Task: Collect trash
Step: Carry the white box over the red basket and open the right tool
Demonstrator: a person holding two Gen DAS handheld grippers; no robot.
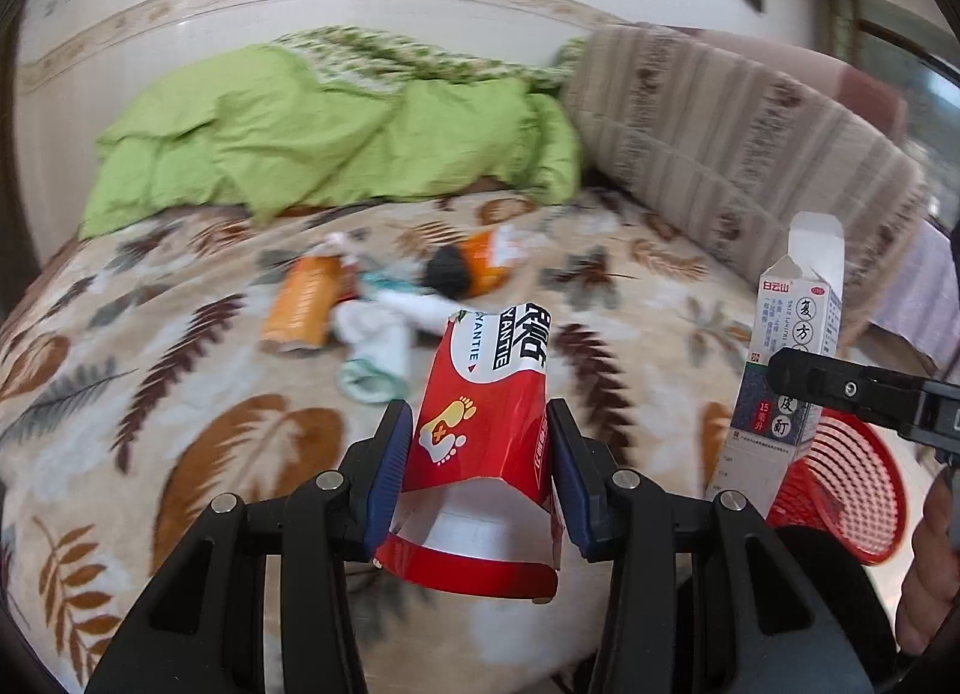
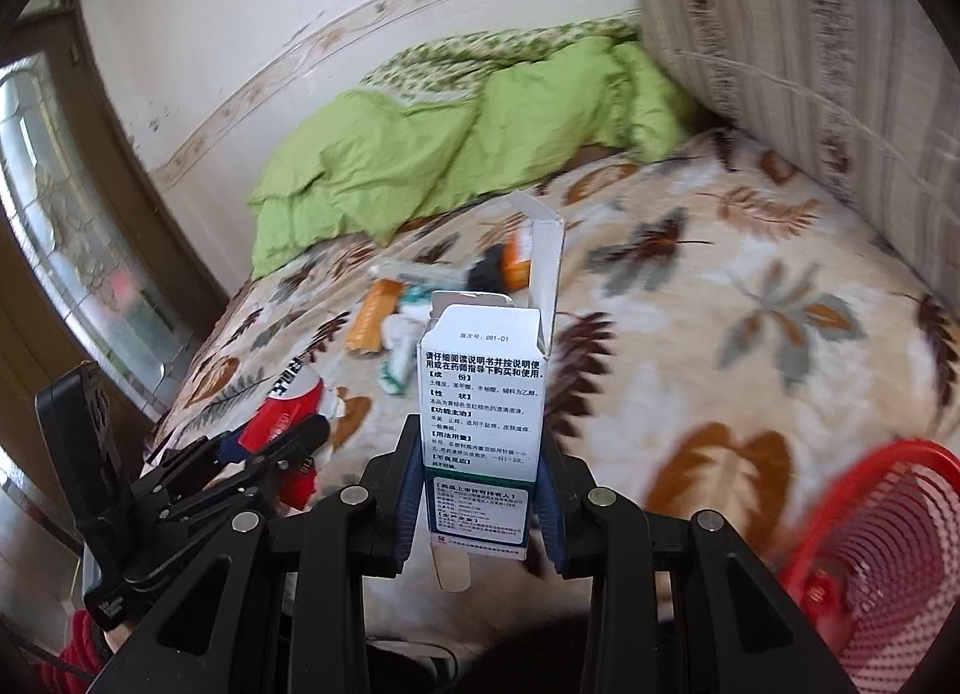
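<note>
My left gripper [image 1: 480, 424] is shut on a red and white cardboard box [image 1: 486, 424] with its end flaps open, held above the bed. My right gripper [image 2: 477, 442] is shut on a white medicine box [image 2: 480, 394] with an open top flap. That box also shows in the left wrist view [image 1: 780, 370], at the right, above a red mesh basket [image 1: 846, 484]. The red box and left gripper show at the lower left of the right wrist view [image 2: 282, 418]. More trash lies mid-bed: an orange packet [image 1: 300, 304], white crumpled wrappers [image 1: 378, 340], a black item [image 1: 447, 271].
The bed has a leaf-patterned blanket [image 1: 180, 394], a green quilt [image 1: 336, 135] at the far end and a striped cushion [image 1: 738, 153] along the right side. The red basket [image 2: 882, 568] sits at the bed's near right edge. A door [image 2: 72, 250] is at the left.
</note>
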